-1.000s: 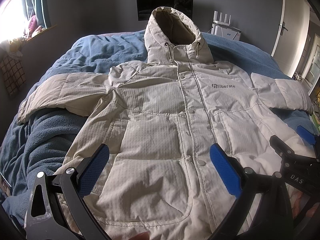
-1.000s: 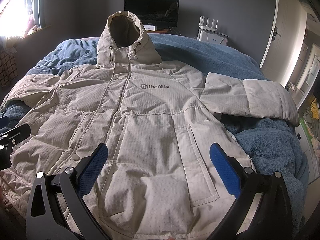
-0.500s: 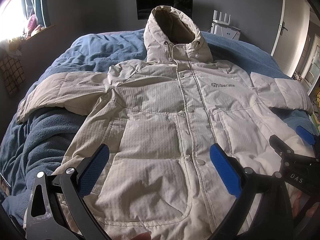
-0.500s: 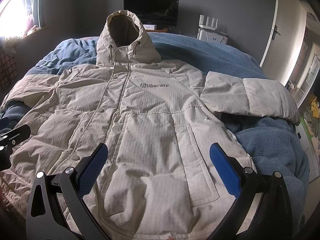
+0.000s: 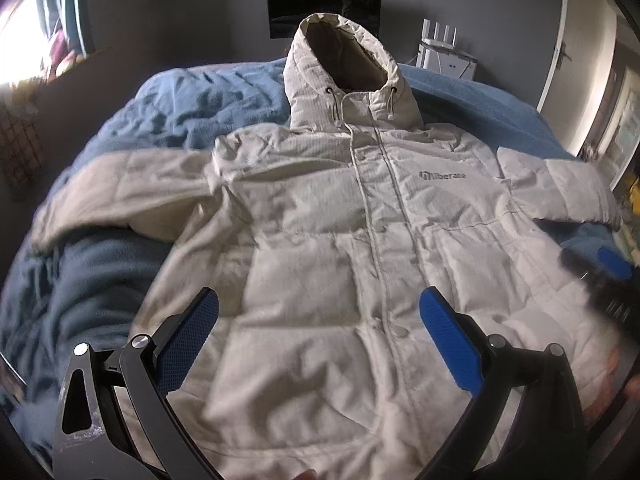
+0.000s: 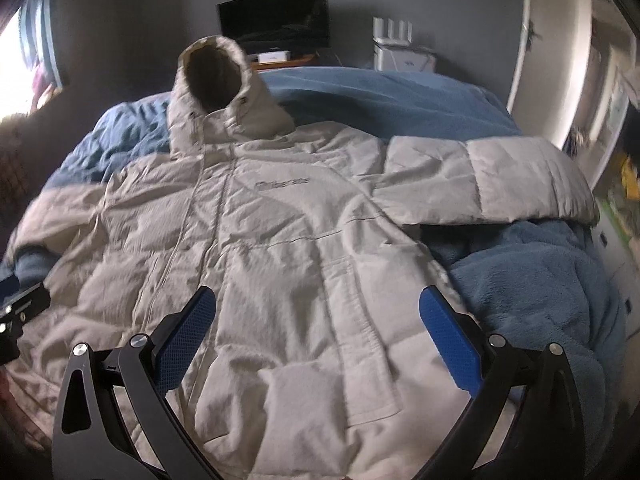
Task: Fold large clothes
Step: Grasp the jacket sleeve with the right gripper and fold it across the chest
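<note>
A large cream hooded puffer jacket (image 5: pixel 332 240) lies face up and spread flat on a blue blanket, zipped, hood toward the far wall, both sleeves out to the sides. It also fills the right wrist view (image 6: pixel 280 264). My left gripper (image 5: pixel 316 320) is open and empty, above the jacket's lower left front. My right gripper (image 6: pixel 316 320) is open and empty, above the lower right front near the pocket. The right gripper's tip shows at the right edge of the left wrist view (image 5: pixel 608 276); the left gripper's tip shows at the left edge of the right wrist view (image 6: pixel 24 308).
The blue fleece blanket (image 6: pixel 532 288) covers the bed around the jacket. A dark monitor (image 5: pixel 324 8) and a white router (image 5: pixel 444 52) stand by the far grey wall. A bright window (image 5: pixel 24 40) is at left, a white door (image 5: pixel 576 40) at right.
The right gripper has swung to the right, so the jacket's right sleeve and blanket show more. The left view has shifted slightly. Both views are motion-blurred. Both grippers stay open.
</note>
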`<action>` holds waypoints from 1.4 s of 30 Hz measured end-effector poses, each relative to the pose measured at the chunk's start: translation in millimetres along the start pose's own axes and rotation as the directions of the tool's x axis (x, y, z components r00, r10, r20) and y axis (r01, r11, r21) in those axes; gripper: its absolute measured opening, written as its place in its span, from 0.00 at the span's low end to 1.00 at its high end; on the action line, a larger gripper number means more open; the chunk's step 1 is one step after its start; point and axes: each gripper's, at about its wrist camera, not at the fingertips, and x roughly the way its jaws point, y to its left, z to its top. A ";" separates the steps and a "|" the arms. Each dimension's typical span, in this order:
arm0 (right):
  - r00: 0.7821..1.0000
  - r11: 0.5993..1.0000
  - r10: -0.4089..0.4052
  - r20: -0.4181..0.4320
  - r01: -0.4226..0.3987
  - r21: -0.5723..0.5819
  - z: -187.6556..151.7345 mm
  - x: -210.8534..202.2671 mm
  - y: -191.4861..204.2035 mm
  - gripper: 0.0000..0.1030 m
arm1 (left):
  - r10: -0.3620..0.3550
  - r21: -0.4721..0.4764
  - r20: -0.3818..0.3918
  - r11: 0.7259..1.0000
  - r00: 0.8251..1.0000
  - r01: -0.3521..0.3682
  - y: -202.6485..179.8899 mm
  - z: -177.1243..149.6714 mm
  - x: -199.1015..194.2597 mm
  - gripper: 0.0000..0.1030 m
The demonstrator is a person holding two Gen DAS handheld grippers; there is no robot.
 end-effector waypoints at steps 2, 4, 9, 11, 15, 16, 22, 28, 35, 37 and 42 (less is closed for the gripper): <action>1.000 0.999 0.002 -0.013 -0.002 0.046 15.0 0.0 -17.7 0.94 | 0.031 0.047 -0.002 0.998 1.000 -0.031 6.8 11.3 -2.8 0.94; 0.999 0.996 0.006 -0.040 -0.003 0.090 31.0 5.5 -36.7 0.94 | 0.021 0.070 0.007 0.997 1.000 -0.022 20.6 29.7 -9.0 0.94; 0.997 0.981 0.016 -0.077 0.000 0.194 62.0 24.4 -89.2 0.94 | -0.004 0.032 0.040 0.999 0.999 0.003 67.2 66.4 -12.0 0.94; 0.997 0.981 -0.018 -0.079 0.033 0.193 70.6 33.5 -106.3 0.94 | 0.021 0.007 0.037 1.000 0.999 -0.021 85.3 78.2 -3.7 0.94; 0.993 0.964 -0.037 -0.112 0.065 0.256 77.1 59.9 -138.7 0.94 | 0.040 -0.059 0.010 0.997 0.999 -0.040 121.9 90.5 14.4 0.94; 0.993 0.958 -0.019 -0.118 0.052 0.282 78.7 67.9 -147.4 0.94 | 0.050 -0.064 0.000 0.997 0.999 -0.050 128.2 93.0 18.6 0.94; 0.980 0.919 0.060 -0.187 0.019 0.394 75.7 116.0 -170.7 0.85 | 0.055 -0.057 -0.071 0.997 0.996 -0.059 155.3 96.8 53.7 0.94; 0.965 0.895 0.061 -0.254 0.060 0.442 67.5 152.6 -179.3 0.75 | 0.061 -0.070 -0.118 0.995 0.991 -0.069 160.2 93.8 85.5 0.94; 0.969 0.877 0.079 -0.235 0.044 0.478 64.0 160.3 -192.1 0.66 | 0.048 0.001 -0.123 0.999 0.991 -0.048 135.5 90.9 98.8 0.94; 0.976 0.862 0.070 -0.207 0.045 0.504 65.1 159.4 -202.9 0.61 | 0.039 0.015 -0.137 0.999 0.990 -0.037 127.9 89.0 104.0 0.94; 0.990 0.814 0.024 -0.139 0.062 0.577 67.7 149.8 -235.6 0.58 | 0.028 0.043 -0.149 0.999 0.989 -0.022 116.3 85.4 109.3 0.94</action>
